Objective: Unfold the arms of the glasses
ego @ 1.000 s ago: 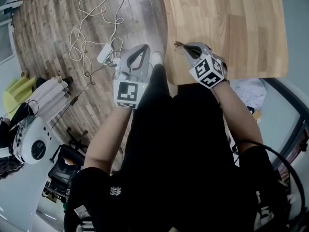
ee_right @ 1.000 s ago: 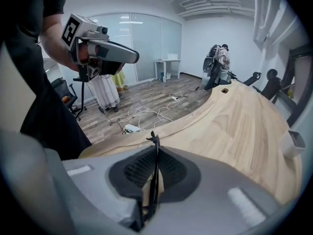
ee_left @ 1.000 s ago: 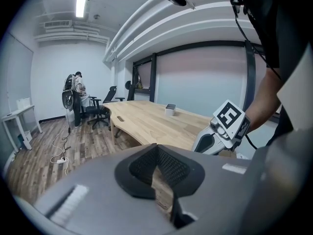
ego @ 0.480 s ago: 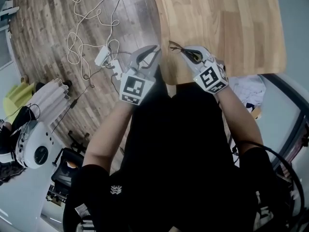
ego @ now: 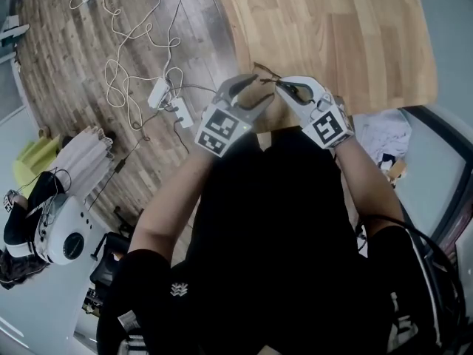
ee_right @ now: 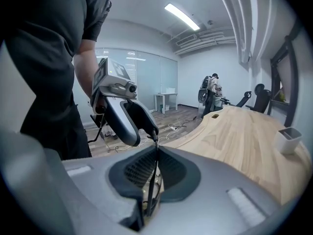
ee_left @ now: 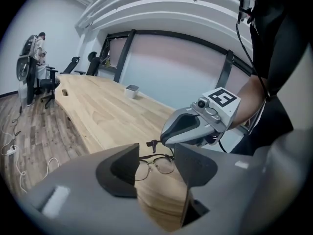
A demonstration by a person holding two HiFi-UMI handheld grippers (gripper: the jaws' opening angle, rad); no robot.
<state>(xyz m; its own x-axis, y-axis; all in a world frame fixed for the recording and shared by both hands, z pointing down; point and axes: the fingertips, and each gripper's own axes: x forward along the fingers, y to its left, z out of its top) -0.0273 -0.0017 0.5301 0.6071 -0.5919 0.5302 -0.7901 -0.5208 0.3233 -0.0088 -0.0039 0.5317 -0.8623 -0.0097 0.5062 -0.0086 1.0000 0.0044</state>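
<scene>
The thin dark-framed glasses (ego: 266,75) hang just over the near edge of the wooden table (ego: 332,35). My right gripper (ego: 284,86) is shut on them; in the right gripper view a dark part of the frame (ee_right: 154,166) stands pinched between the ribbed pads. My left gripper (ego: 255,93) sits close on the left, its jaws opening wide. In the left gripper view the two lenses (ee_left: 155,163) show in the gap between its fingertips, untouched by the pads. One folded arm's tip (ee_left: 151,144) sticks up beside the right gripper (ee_left: 168,142).
White cables and a power strip (ego: 159,91) lie on the plank floor left of the table. A small white container (ee_left: 131,91) stands farther along the tabletop (ee_left: 107,116). Office chairs (ee_left: 49,82) stand at its far end.
My left gripper has swung right, up to the glasses, and its jaws have gone from shut to wide open. The right gripper with the glasses has shifted slightly.
</scene>
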